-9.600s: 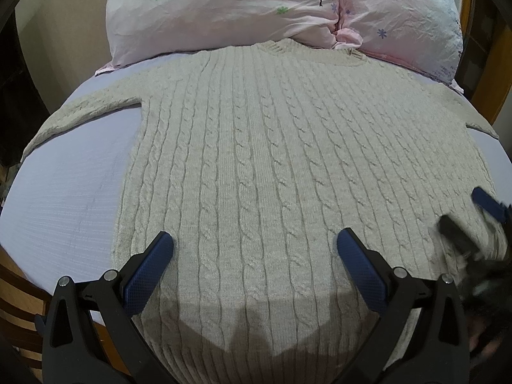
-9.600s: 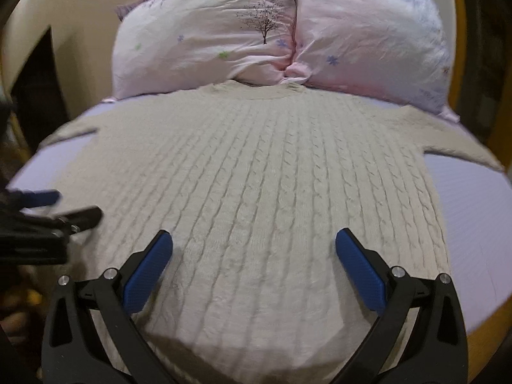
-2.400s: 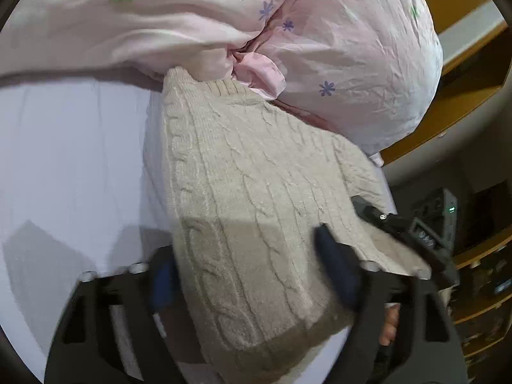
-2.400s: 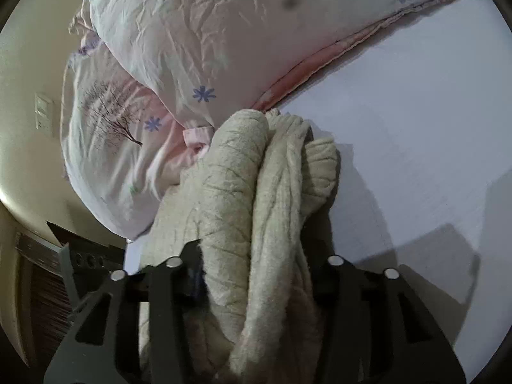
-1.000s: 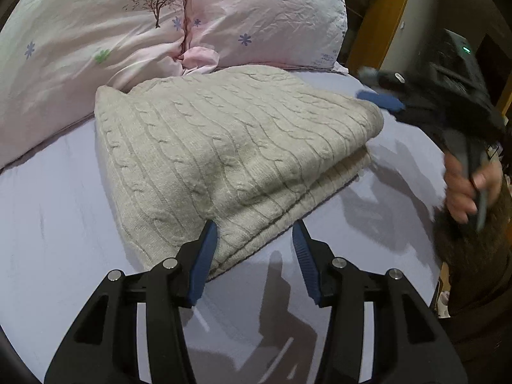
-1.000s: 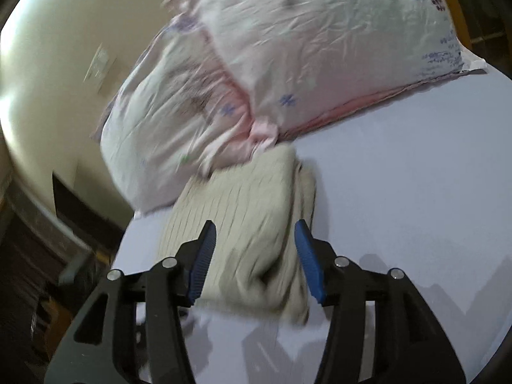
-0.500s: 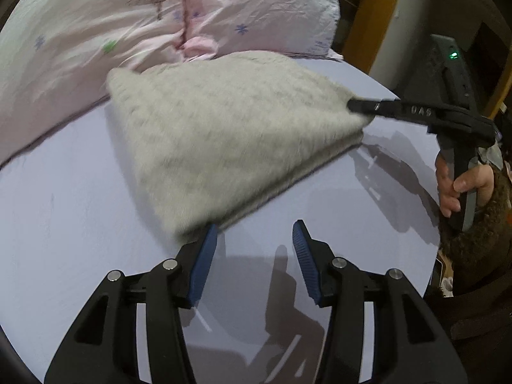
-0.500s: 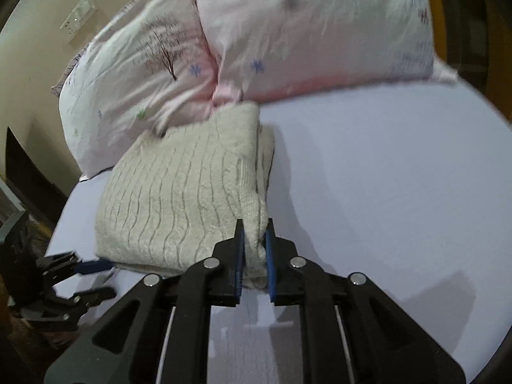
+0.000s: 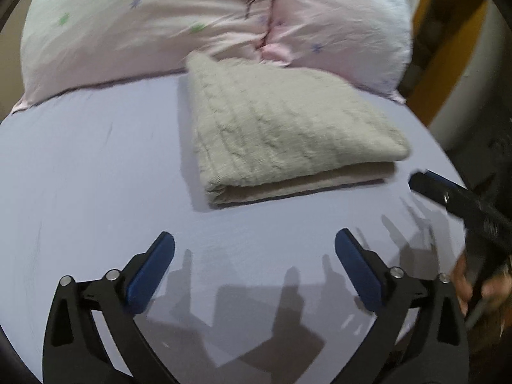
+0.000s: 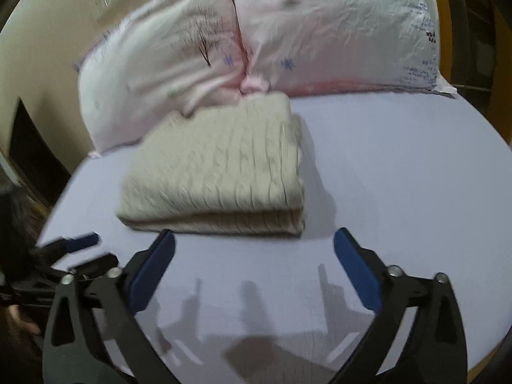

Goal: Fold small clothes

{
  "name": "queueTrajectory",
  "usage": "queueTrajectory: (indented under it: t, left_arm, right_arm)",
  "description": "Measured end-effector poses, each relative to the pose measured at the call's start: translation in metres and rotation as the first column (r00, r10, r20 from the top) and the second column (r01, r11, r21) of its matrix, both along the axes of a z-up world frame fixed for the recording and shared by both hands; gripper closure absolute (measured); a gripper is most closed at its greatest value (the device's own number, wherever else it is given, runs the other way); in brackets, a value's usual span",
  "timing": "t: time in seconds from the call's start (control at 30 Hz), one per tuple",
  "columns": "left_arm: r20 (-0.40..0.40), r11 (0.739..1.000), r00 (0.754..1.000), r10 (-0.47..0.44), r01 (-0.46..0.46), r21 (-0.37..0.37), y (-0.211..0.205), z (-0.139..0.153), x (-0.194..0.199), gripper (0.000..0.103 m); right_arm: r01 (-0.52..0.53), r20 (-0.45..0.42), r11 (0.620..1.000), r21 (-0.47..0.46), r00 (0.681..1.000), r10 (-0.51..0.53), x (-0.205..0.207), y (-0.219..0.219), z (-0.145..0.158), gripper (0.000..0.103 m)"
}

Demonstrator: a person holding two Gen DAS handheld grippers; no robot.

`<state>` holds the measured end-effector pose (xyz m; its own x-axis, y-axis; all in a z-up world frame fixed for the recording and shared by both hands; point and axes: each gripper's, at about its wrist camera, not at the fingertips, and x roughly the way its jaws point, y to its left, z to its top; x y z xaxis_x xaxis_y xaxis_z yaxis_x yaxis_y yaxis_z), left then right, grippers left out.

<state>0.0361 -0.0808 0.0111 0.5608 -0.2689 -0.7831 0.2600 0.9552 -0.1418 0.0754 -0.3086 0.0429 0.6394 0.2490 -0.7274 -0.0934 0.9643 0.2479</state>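
A beige cable-knit sweater (image 9: 281,131) lies folded in a thick rectangle on the lavender bed sheet (image 9: 96,172), its far end against the pillows. It also shows in the right wrist view (image 10: 220,166). My left gripper (image 9: 254,246) is open and empty, held above the sheet in front of the sweater. My right gripper (image 10: 254,243) is open and empty just before the sweater's near edge. The right gripper also shows at the right edge of the left wrist view (image 9: 454,196), and the left gripper at the left edge of the right wrist view (image 10: 76,249).
Two pink flowered pillows (image 9: 160,22) lie behind the sweater, also seen in the right wrist view (image 10: 320,32). A wooden bed frame (image 9: 428,48) stands at the far right. The sheet's edge drops off on the left (image 10: 57,204).
Both grippers have let go of the folded sweater, opened wide and drawn back from it. The sweater now lies still on the sheet.
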Motion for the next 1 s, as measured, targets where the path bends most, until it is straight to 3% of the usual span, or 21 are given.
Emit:
queueTrajectory:
  t: [0.2, 0.33, 0.57, 0.73, 1.0]
  left_arm:
    - [-0.044, 0.996, 0.996, 0.072, -0.069, 0.061, -0.004, -0.018, 0.019, 0.001]
    - [-0.017, 0.992, 0.996, 0.091, -0.090, 0.085, -0.004, -0.019, 0.019, 0.001]
    - [0.036, 0.974, 0.993, 0.113, -0.117, 0.195, -0.018, -0.024, 0.018, 0.001]
    - [0.034, 0.972, 0.990, 0.138, -0.142, 0.186, -0.014, -0.024, 0.020, 0.001]
    - [0.036, 0.972, 0.990, 0.136, -0.141, 0.190, -0.014, -0.024, 0.020, 0.001]
  right_arm:
    - [0.015, -0.073, 0.999, -0.050, 0.997, -0.019, 0.016, 0.018, -0.018, 0.002]
    - [0.003, -0.111, 0.998, -0.060, 0.994, -0.010, 0.020, 0.026, -0.028, 0.002]
    - [-0.024, -0.103, 0.980, -0.196, 0.995, 0.004, 0.019, 0.046, -0.035, 0.002]
    - [-0.023, -0.113, 0.968, -0.249, 0.994, -0.005, 0.020, 0.051, -0.038, 0.002]
    - [-0.021, -0.112, 0.969, -0.248, 0.994, -0.007, 0.019, 0.051, -0.038, 0.002]
